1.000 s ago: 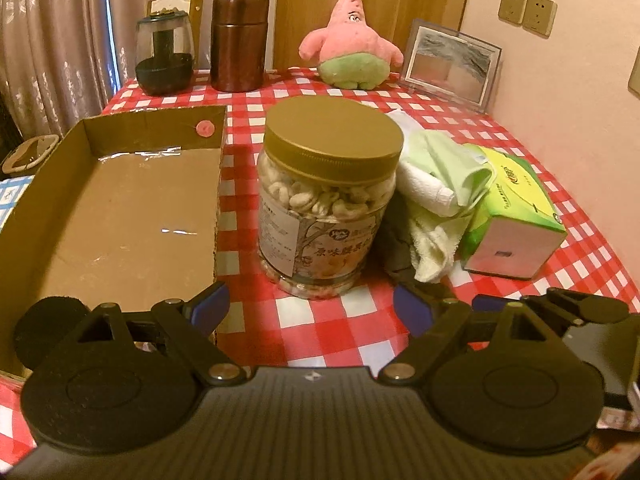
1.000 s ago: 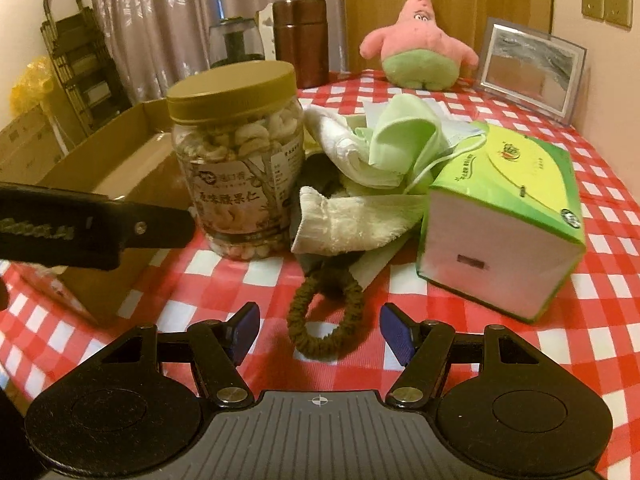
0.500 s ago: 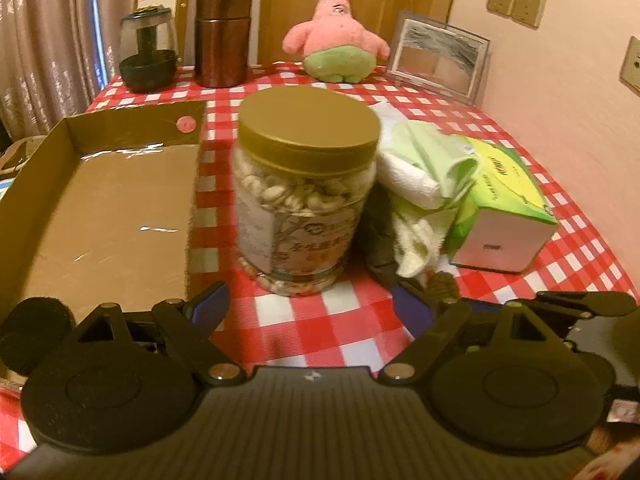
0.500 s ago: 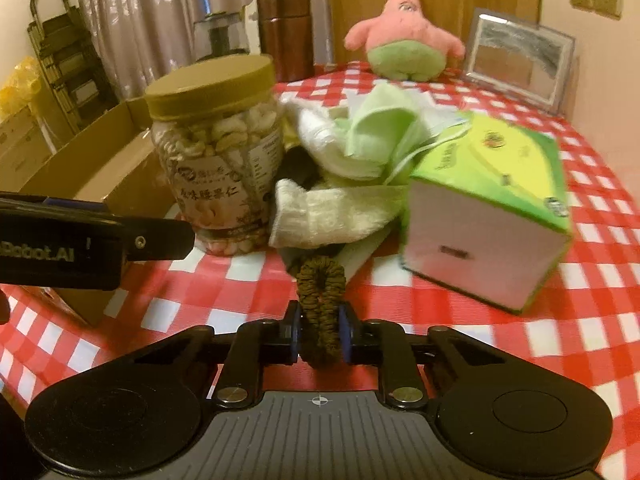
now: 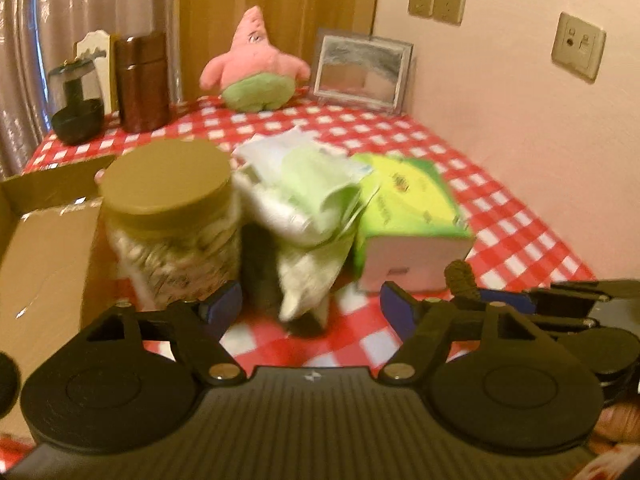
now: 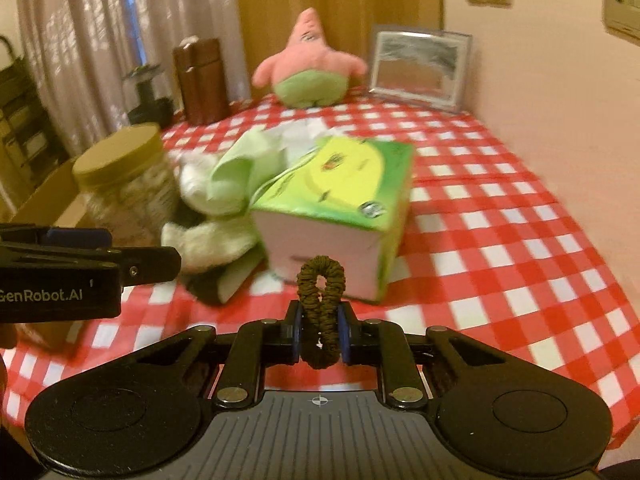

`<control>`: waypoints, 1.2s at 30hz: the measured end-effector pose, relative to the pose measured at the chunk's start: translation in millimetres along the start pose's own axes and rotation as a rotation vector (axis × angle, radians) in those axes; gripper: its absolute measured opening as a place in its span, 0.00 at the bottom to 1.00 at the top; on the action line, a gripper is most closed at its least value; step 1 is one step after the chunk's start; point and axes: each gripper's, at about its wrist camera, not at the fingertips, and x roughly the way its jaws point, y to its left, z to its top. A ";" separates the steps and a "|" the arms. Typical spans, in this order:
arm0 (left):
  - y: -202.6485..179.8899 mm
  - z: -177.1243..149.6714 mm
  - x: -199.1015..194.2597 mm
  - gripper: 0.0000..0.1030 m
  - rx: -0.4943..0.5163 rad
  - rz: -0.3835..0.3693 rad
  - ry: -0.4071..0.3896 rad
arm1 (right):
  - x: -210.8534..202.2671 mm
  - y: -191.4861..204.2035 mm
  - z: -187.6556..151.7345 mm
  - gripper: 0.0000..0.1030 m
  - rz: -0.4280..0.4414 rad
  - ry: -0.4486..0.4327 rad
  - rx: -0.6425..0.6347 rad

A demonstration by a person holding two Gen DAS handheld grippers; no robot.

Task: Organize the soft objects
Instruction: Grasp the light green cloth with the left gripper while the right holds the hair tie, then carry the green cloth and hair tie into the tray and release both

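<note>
Right gripper [image 6: 320, 334] has its jaws pinching the scrunchie [image 6: 320, 300]: a dark olive, ruffled loop squeezed narrow, long axis upright, free end pointing up above the worktop [image 6: 500, 240]. Left gripper [image 5: 310, 306] jaws closing, nothing between.

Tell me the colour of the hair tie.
Dark olive-brown; the hair tie shows best in the right wrist view.

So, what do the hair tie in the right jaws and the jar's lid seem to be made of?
Hair tie: looks like dark olive-brown fabric over elastic; its surface is ruched and matte, and it folds where the right gripper pinches it. Jar lid: probably plastic, possibly metal, in a dull gold finish; smooth and flat, though the view is blurred.
</note>
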 end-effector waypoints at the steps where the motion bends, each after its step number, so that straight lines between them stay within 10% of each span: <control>1: -2.7 4.6 2.2 0.67 0.000 -0.005 -0.005 | -2.6 -3.5 2.7 0.18 0.001 -0.010 0.010; 13: -24.9 54.9 41.2 0.54 -0.004 0.048 -0.071 | -9.9 -45.4 49.8 0.18 -0.035 -0.124 0.052; 16: -27.6 60.6 56.6 0.39 0.002 0.076 -0.048 | -5.7 -49.3 53.6 0.18 -0.031 -0.136 0.068; 24: -26.3 61.3 92.2 0.38 0.057 0.129 0.031 | 1.1 -51.6 53.3 0.18 -0.021 -0.133 0.084; 26: -25.3 59.4 96.8 0.19 0.063 0.137 0.046 | 1.0 -53.3 53.5 0.18 -0.022 -0.136 0.089; 28: -25.0 58.4 93.2 0.05 0.053 0.142 0.038 | 0.4 -53.7 53.9 0.18 -0.022 -0.139 0.089; 36: -22.5 59.9 36.2 0.03 0.037 0.079 -0.033 | -9.5 -42.7 56.0 0.18 0.004 -0.173 0.056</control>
